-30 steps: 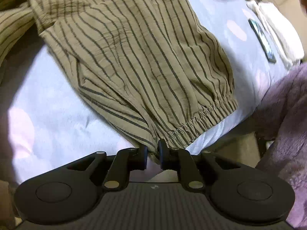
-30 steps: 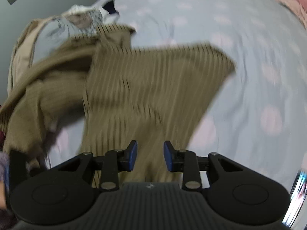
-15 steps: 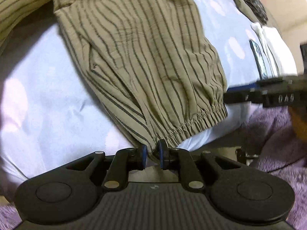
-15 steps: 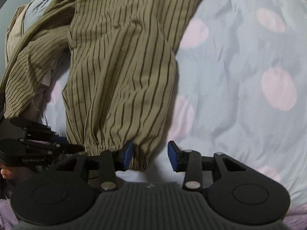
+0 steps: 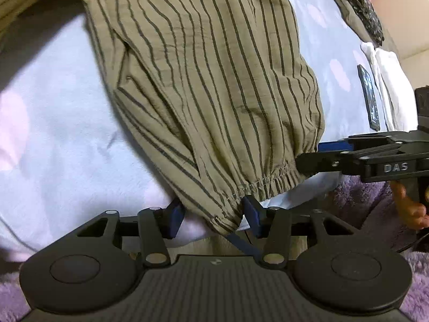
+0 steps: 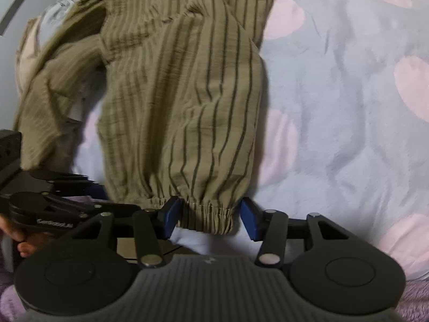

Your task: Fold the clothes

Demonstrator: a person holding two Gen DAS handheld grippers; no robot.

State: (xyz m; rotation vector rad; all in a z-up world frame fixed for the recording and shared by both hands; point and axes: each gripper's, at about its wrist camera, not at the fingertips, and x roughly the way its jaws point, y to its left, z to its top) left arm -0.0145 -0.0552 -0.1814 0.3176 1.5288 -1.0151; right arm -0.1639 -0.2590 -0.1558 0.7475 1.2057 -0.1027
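Note:
An olive striped garment [image 5: 209,80] lies on a pale blue bed sheet with pink dots [image 5: 59,139], its elastic hem at the bed's near edge. My left gripper [image 5: 213,216] is open, its jaws on either side of the hem's left corner. My right gripper [image 6: 209,217] is open too, its jaws on either side of the hem [image 6: 206,214] at the other end. The garment [image 6: 182,86] runs away from it up the bed. The right gripper also shows in the left wrist view [image 5: 308,161], at the hem's right end.
A dark phone [image 5: 370,96] and folded white cloth [image 5: 388,86] lie on the bed at right, with a dark garment [image 5: 356,2] beyond. A purple fuzzy rug [image 5: 362,204] lies below the bed edge. More clothes [image 6: 53,26] are piled at far left.
My left gripper has opened and let go of the hem corner. My right gripper has come down to the hem's other end and opened wider around it.

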